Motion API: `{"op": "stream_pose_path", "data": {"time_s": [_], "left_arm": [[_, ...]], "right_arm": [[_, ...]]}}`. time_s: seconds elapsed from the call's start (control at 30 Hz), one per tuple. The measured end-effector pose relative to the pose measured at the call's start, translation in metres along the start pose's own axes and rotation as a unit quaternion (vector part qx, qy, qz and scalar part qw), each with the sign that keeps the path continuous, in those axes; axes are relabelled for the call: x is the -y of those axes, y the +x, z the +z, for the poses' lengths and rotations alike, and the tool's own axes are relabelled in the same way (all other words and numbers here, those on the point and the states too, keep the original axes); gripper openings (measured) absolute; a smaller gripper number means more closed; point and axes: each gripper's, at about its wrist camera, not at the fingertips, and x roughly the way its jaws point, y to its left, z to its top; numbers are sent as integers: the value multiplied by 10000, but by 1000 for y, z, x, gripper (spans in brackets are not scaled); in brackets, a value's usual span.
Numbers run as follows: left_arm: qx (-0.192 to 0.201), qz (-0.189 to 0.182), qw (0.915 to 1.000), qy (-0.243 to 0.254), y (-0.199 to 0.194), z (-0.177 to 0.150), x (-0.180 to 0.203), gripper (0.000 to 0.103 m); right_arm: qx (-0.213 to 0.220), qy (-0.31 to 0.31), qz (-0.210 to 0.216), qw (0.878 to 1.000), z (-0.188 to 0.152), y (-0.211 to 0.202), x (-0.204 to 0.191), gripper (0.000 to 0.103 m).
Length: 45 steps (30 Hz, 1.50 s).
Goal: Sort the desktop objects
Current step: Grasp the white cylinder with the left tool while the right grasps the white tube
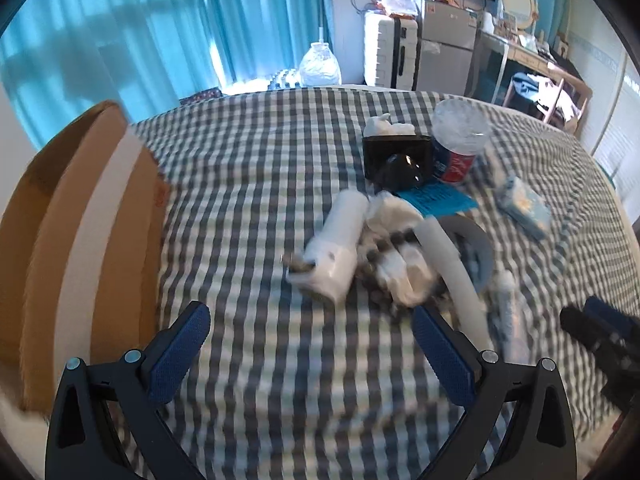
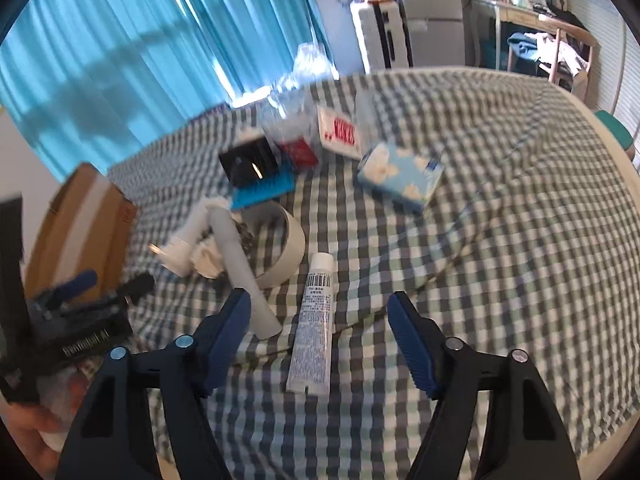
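**Sorting barely begun: items still heaped mid-bed**

- Cardboard box, bed's left edge: inside hidden; nothing visibly sorted.
- Left gripper: jaws wide apart, empty, short of the white tube in the central clutter.
- Right gripper: jaws wide apart, empty, straddling the ointment tube.
- Right view alone shows clearly: tape roll, tissue pack.
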Motion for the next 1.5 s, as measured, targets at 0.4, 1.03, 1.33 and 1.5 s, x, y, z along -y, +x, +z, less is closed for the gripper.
{"op": "stream_pose_path", "data": {"time_s": [0.4,1.03,1.33,1.5], "left_arm": [[-326,-313,9977,506,72,31,-3,103],[-830,-595,9939,417,83,-6,-31,42],[-710,-665,9950,244,13,-45,-52,42],[-207,-723,9967,290,-41,-24,-44,42]], "right_arm": [[-696,-42,-356,9969,1,78,6,56],[-310,67,-377,9988,-5,68,19,26],[-49,-90,-292,9995,-3,35,1,26],[173,-238,12,9996,1,-2,-23,26]]}}
